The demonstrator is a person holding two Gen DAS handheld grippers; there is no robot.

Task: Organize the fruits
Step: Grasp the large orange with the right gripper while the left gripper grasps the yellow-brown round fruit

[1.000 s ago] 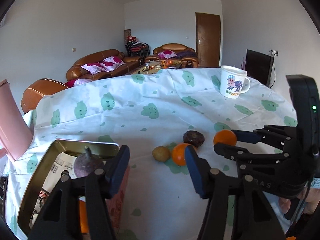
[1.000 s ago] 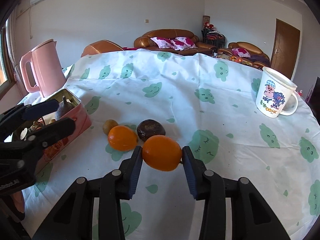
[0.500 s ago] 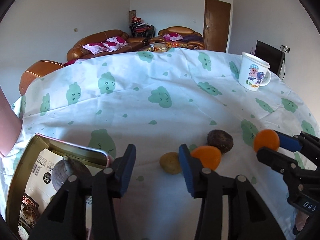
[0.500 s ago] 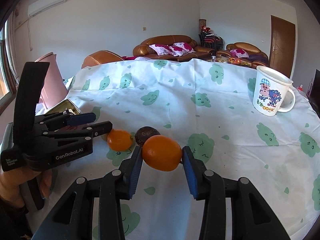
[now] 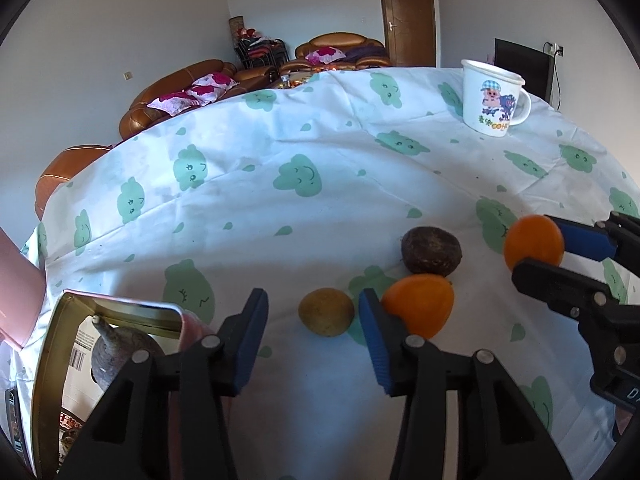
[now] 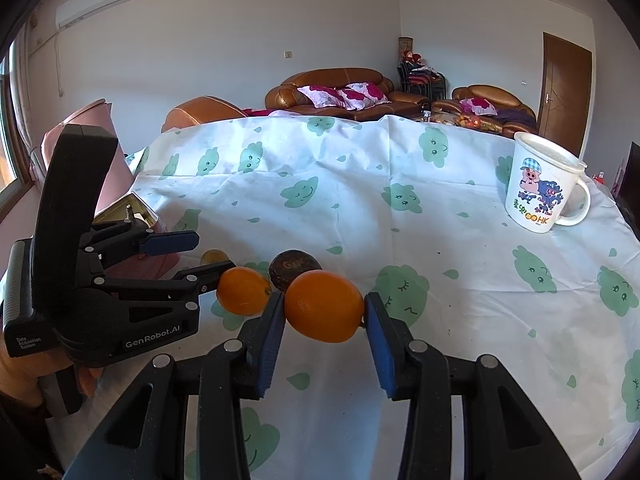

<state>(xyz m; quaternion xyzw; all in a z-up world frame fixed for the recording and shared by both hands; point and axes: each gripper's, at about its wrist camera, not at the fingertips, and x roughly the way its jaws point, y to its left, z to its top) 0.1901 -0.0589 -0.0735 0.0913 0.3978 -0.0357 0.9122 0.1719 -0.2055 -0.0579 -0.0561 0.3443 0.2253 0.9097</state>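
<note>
My right gripper (image 6: 324, 320) is shut on an orange (image 6: 323, 306) and holds it above the tablecloth; it also shows in the left wrist view (image 5: 533, 245). My left gripper (image 5: 310, 330) is open, its jaws either side of a small yellow-brown fruit (image 5: 326, 311) on the cloth. A second orange (image 5: 418, 305) lies just right of its right finger, and a dark brown fruit (image 5: 431, 250) lies behind. A metal tin (image 5: 52, 364) at the lower left holds a purple pointed fruit (image 5: 116, 354).
A white cartoon mug (image 6: 538, 184) stands at the far right of the table. A pink kettle (image 5: 16, 292) stands at the left edge beside the tin. Brown sofas and a door lie beyond the table.
My left gripper has moved forward and right, from over the tin to around the yellow-brown fruit. My right gripper has kept the orange and stayed about where it was.
</note>
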